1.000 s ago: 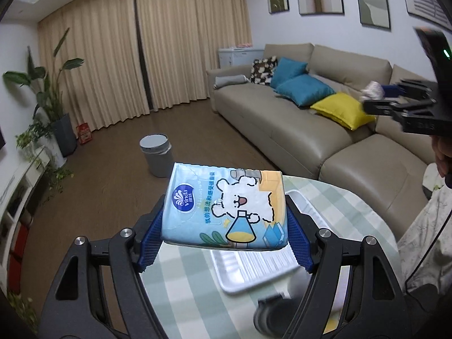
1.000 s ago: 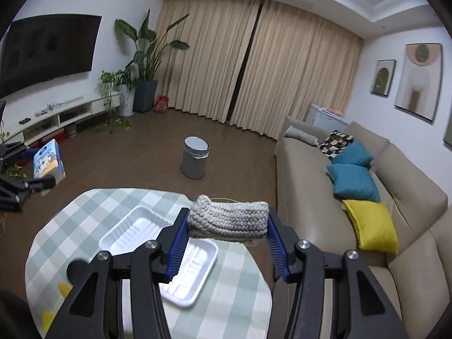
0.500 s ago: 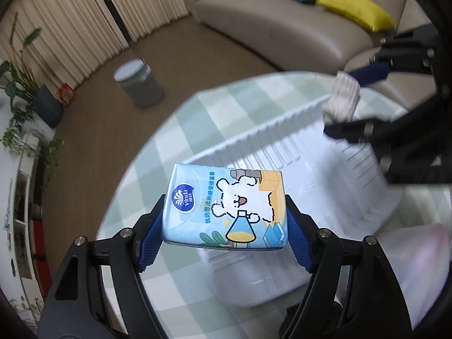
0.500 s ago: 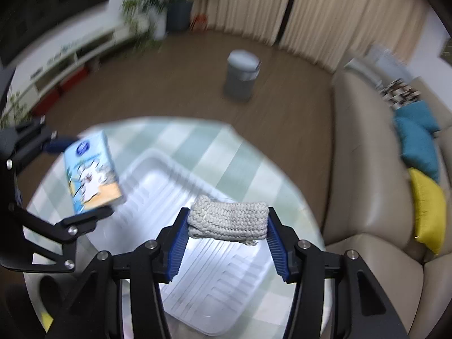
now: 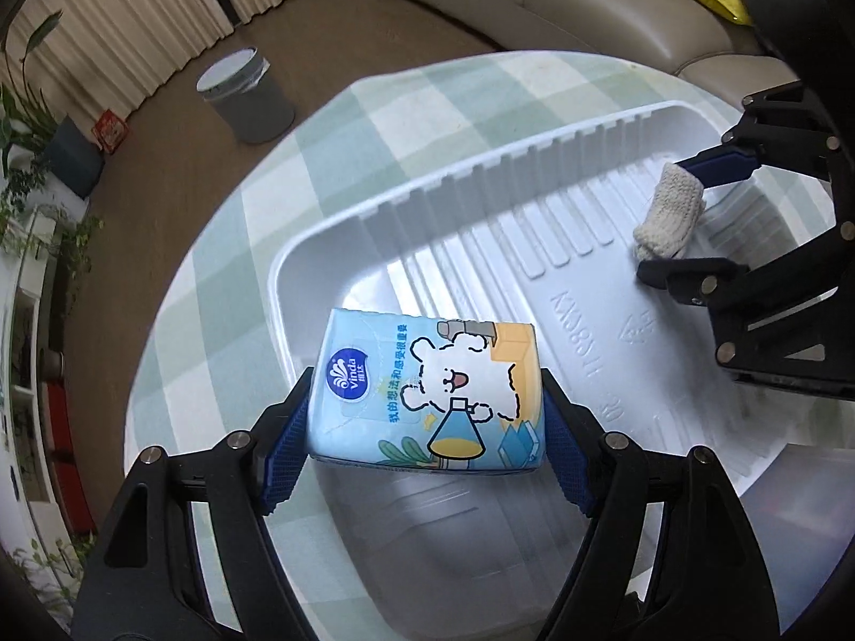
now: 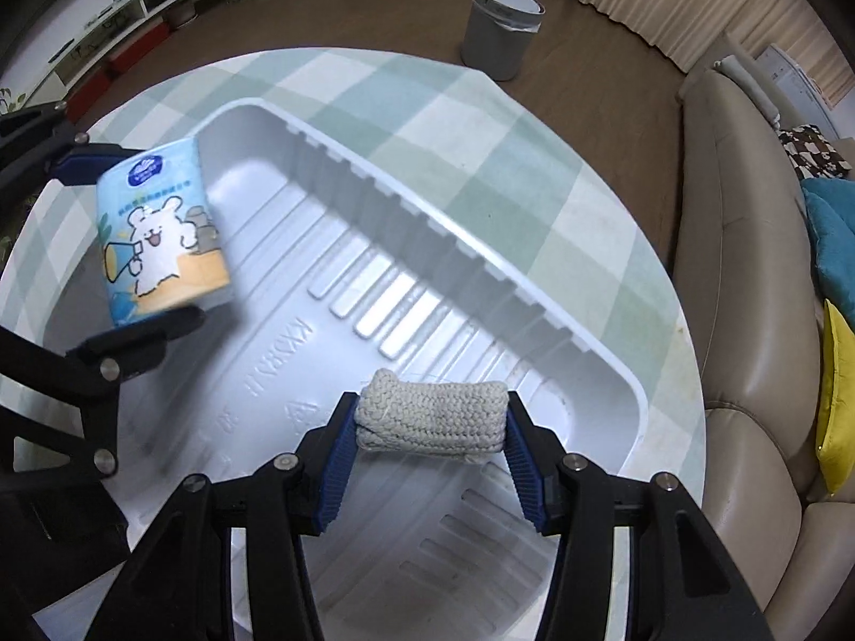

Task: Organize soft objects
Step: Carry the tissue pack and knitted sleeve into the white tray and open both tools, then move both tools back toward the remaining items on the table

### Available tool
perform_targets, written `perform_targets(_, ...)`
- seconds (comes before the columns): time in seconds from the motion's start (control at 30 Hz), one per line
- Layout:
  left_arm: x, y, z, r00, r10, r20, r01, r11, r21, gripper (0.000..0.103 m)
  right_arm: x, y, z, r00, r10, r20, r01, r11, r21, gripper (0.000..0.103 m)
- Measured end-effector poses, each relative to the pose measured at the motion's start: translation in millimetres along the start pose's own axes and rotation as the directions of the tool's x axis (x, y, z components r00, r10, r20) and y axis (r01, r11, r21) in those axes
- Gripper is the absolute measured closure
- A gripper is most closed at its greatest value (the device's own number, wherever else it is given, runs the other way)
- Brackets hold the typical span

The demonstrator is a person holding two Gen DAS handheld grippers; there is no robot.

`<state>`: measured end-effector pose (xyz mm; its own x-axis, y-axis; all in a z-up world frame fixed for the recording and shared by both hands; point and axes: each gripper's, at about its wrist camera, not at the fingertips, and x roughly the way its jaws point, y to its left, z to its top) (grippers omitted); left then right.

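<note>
A light-blue tissue pack with a cartoon bear is gripped by my left gripper, whose blue pads press on both its ends. It hangs over the left end of the white ribbed plastic tray on the round checked table. My right gripper is shut on a rolled cream knitted cloth, low over the tray's right end. In the right wrist view the tissue pack shows at the left, and in the left wrist view the knitted cloth shows at the right. Both grippers point steeply down.
A grey bin stands on the wooden floor beyond the table. A beige sofa with teal and yellow cushions runs along the right. Plants and a low white shelf line the far left wall.
Both grippers have come down and tipped from facing the room to pointing into the tray. The tray now fills both views. Each still holds its object.
</note>
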<state>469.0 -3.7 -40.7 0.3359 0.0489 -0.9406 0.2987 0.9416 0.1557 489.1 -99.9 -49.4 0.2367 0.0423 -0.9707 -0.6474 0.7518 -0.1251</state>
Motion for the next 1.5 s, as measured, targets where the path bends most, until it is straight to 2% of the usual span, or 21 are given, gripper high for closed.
perform_targets(0.27,2,-1,-9,0.999,-0.035,-0.009,0.035,0.998,-0.051,0.027,1,6,-8,1.000,0.010,0.025,-0.010,1.000,0.004,0.044)
perform_targets(0.3,1,0,-9,0.999,-0.043,-0.004,0.042,0.997,-0.061,0.027,-1,5,-10,1.000,0.012,0.027,-0.012,1.000,0.007,0.042)
perform_targets(0.37,-7,7,-10,0.997,-0.067,0.024,0.069,0.993,-0.093,0.027,-2,4,-10,0.999,0.017,0.041,-0.017,1.000,0.013,0.032)
perform_targets(0.43,-16,14,-9,0.995,-0.079,0.059,0.086,0.988,-0.125,0.027,-8,0,-11,0.998,0.024,0.063,-0.026,0.999,0.029,0.026)
perform_targets(0.57,-39,27,-10,0.990,-0.085,0.113,0.104,0.979,-0.177,0.024,-23,-10,-18,0.994,0.032,0.109,-0.039,0.998,0.059,0.023)
perform_targets(0.67,-60,42,-14,0.979,-0.106,0.175,0.145,0.962,-0.233,0.012,-41,-22,-26,0.987,0.041,0.158,-0.057,0.994,0.097,0.021)
perform_targets(0.73,-81,56,-23,0.963,-0.126,0.239,0.196,0.936,-0.293,0.000,-58,-30,-36,0.977,0.045,0.207,-0.073,0.989,0.129,0.012)
perform_targets(0.83,-108,68,-37,0.940,-0.131,0.314,0.235,0.917,-0.323,0.000,-87,-40,-49,0.962,0.038,0.270,-0.091,0.979,0.183,0.000)
perform_targets(0.9,-127,69,-50,0.928,-0.098,0.360,0.222,0.921,-0.321,0.000,-110,-48,-61,0.947,0.011,0.322,-0.086,0.972,0.219,0.000)
perform_targets(1.03,-161,58,-81,0.895,-0.046,0.443,0.182,0.946,-0.270,0.000,-148,-56,-80,0.911,-0.039,0.411,-0.084,0.957,0.277,0.000)
perform_targets(1.13,-182,47,-110,0.869,-0.010,0.494,0.150,0.958,-0.245,0.000,-182,-48,-105,0.877,-0.072,0.475,-0.092,0.945,0.313,0.000)
perform_targets(1.23,-209,29,-154,0.817,0.026,0.576,0.127,0.966,-0.224,0.000,-217,-32,-141,0.834,-0.115,0.540,-0.092,0.935,0.341,0.000)
perform_targets(1.37,-229,12,-211,0.777,0.012,0.629,0.168,0.959,-0.227,0.000,-245,-5,-192,0.783,-0.124,0.610,-0.119,0.932,0.343,0.000)
perform_targets(1.43,-232,3,-237,0.775,0.004,0.632,0.185,0.955,-0.233,0.000,-253,13,-219,0.768,-0.132,0.627,-0.121,0.931,0.345,0.000)
perform_targets(1.5,-233,-7,-268,0.761,-0.007,0.649,0.215,0.946,-0.243,0.000,-257,35,-248,0.750,-0.125,0.649,-0.133,0.934,0.333,0.000)
